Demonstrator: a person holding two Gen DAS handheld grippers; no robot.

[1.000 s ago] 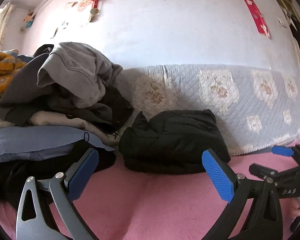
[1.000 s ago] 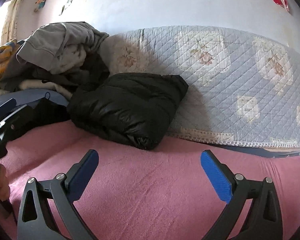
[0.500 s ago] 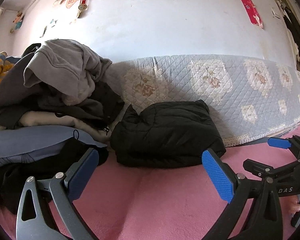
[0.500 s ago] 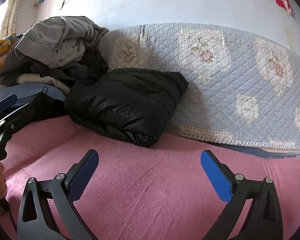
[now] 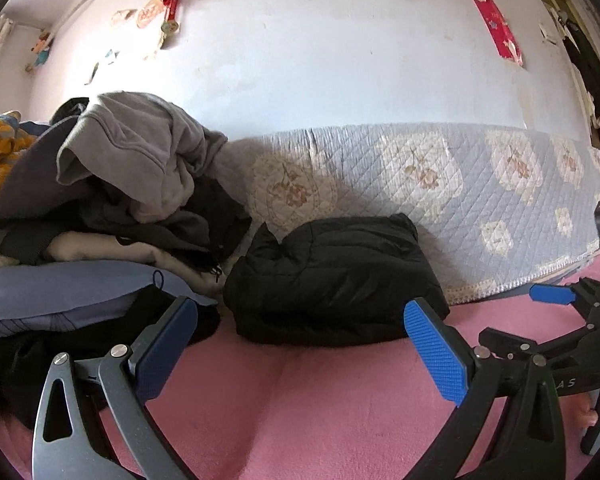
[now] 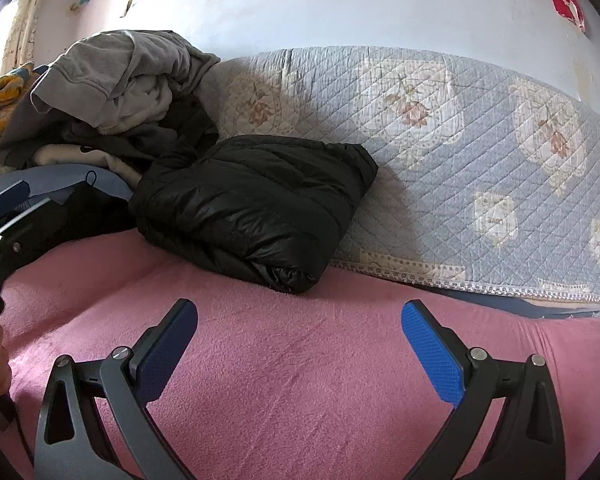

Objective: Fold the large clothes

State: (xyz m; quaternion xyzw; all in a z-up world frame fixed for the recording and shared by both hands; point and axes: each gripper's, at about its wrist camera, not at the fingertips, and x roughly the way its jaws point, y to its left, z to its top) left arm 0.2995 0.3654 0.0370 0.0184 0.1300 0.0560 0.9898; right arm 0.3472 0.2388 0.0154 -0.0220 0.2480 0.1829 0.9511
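A folded black puffer jacket [image 5: 332,280] lies on the pink blanket [image 5: 300,400] against a quilted blue floral mattress edge [image 5: 460,184]; it also shows in the right wrist view [image 6: 252,208]. My left gripper [image 5: 300,352] is open and empty, a short way in front of the jacket. My right gripper [image 6: 300,352] is open and empty over the pink blanket [image 6: 300,360], to the right of the jacket. The right gripper also shows at the right edge of the left wrist view [image 5: 560,340].
A heap of unfolded clothes, topped by a grey sweatshirt [image 5: 132,160], sits left of the jacket, with a blue garment [image 5: 60,296] and a black one [image 5: 40,360] in front. The heap also shows in the right wrist view [image 6: 120,80]. A white wall [image 5: 320,60] is behind.
Both grippers have drawn slightly back and tilted; the jacket sits a little lower and more central in the left view. Nothing was grasped.
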